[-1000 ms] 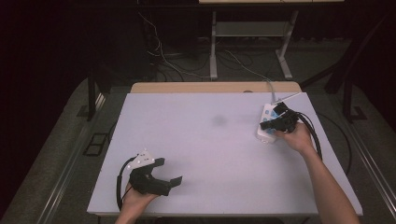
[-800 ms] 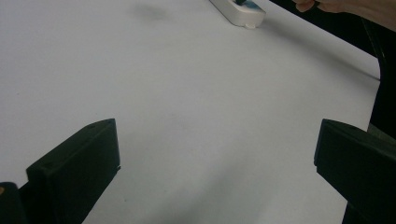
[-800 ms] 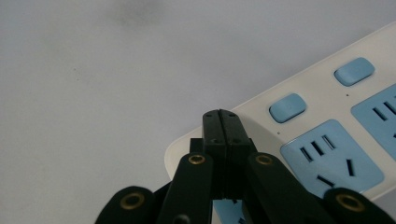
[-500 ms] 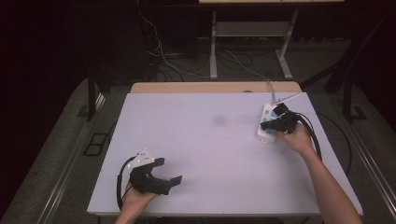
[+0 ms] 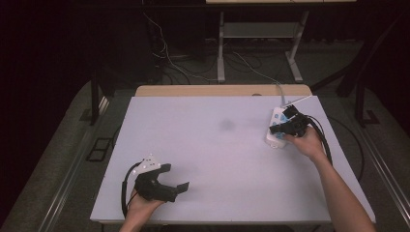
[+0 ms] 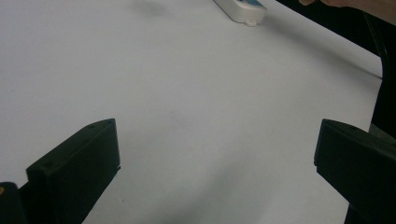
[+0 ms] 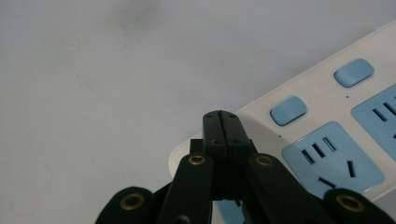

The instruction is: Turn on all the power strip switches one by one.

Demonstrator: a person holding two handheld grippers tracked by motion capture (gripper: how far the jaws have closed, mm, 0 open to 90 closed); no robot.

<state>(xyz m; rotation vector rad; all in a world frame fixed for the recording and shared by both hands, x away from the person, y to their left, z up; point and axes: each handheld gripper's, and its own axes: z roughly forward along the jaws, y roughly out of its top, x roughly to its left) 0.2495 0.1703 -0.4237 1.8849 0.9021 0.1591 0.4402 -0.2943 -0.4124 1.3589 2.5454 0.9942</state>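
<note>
Power strip lay at right-centre of the high view, near the table's far right part, directly under the right gripper. In the right gripper view the strip sat just ahead and right of the jaws, which were pressed together, pinching nothing; contact unclear. Strip's long axis ran lower left to upper right, cord end toward the upper right. Left gripper, lower left, jaws spread wide, well apart from the strip.
</note>
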